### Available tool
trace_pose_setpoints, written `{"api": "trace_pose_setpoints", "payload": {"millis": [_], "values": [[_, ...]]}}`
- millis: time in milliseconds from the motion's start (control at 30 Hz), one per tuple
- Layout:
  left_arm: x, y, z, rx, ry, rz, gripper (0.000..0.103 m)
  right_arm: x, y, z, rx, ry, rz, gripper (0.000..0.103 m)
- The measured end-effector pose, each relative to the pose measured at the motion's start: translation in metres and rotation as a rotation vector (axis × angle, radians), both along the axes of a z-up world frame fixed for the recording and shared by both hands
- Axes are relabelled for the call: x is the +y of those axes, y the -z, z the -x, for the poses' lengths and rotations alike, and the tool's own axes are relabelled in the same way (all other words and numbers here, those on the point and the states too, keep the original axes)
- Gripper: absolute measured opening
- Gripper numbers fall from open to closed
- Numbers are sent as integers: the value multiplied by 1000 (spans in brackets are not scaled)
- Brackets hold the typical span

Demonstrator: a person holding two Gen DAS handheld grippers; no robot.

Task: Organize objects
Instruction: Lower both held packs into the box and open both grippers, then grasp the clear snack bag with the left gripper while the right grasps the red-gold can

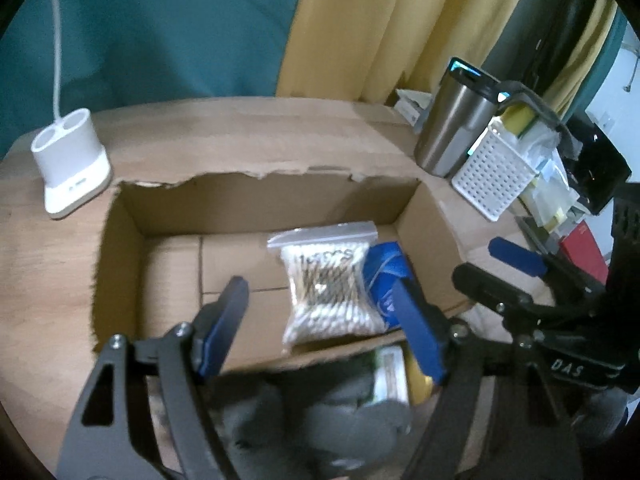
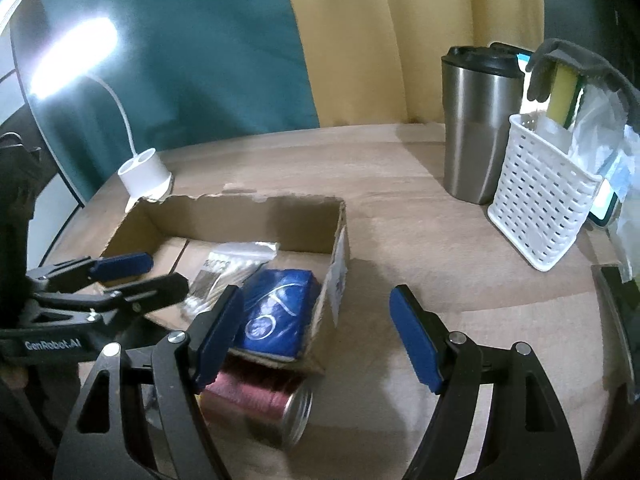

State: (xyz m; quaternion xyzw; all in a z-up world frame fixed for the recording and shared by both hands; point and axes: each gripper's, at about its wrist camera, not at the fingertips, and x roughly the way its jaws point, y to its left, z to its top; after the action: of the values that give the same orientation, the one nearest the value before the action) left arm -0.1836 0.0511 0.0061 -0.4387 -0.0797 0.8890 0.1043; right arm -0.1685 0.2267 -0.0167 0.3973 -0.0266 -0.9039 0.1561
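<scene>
An open cardboard box [image 1: 132, 256] [image 2: 340, 248] sits on the wooden table. Inside lie a clear bag of cotton swabs [image 1: 328, 292] [image 2: 228, 268] and a blue packet [image 1: 386, 280] [image 2: 276, 312]. My left gripper [image 1: 320, 328] is open and empty, hovering over the box's near wall; it also shows in the right wrist view [image 2: 132, 276]. My right gripper [image 2: 316, 336] is open and empty, above the box's right corner; it also shows in the left wrist view [image 1: 492, 264]. A pink can [image 2: 260, 404] lies on its side in front of the box. A grey blurred object [image 1: 320, 416] lies under my left gripper.
A white lamp base [image 1: 68, 168] [image 2: 146, 176] stands at the far left. A steel tumbler [image 1: 452, 128] [image 2: 480, 128] and a white perforated basket [image 1: 496, 176] [image 2: 540, 204] holding a sponge and bags stand at the right. Curtains hang behind the table.
</scene>
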Motion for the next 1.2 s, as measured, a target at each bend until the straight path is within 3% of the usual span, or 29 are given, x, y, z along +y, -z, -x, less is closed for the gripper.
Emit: {"api": "trace_pose_setpoints", "payload": {"millis": [467, 633, 1200], "values": [[-35, -14, -51, 90, -46, 20, 76, -15, -4, -32, 13, 10, -38, 79], [-43, -13, -65, 99, -53, 27, 77, -20, -5, -39, 16, 6, -44, 85], [-58, 14, -87, 41, -60, 13, 77, -35, 13, -58, -31, -16, -63, 85]]}}
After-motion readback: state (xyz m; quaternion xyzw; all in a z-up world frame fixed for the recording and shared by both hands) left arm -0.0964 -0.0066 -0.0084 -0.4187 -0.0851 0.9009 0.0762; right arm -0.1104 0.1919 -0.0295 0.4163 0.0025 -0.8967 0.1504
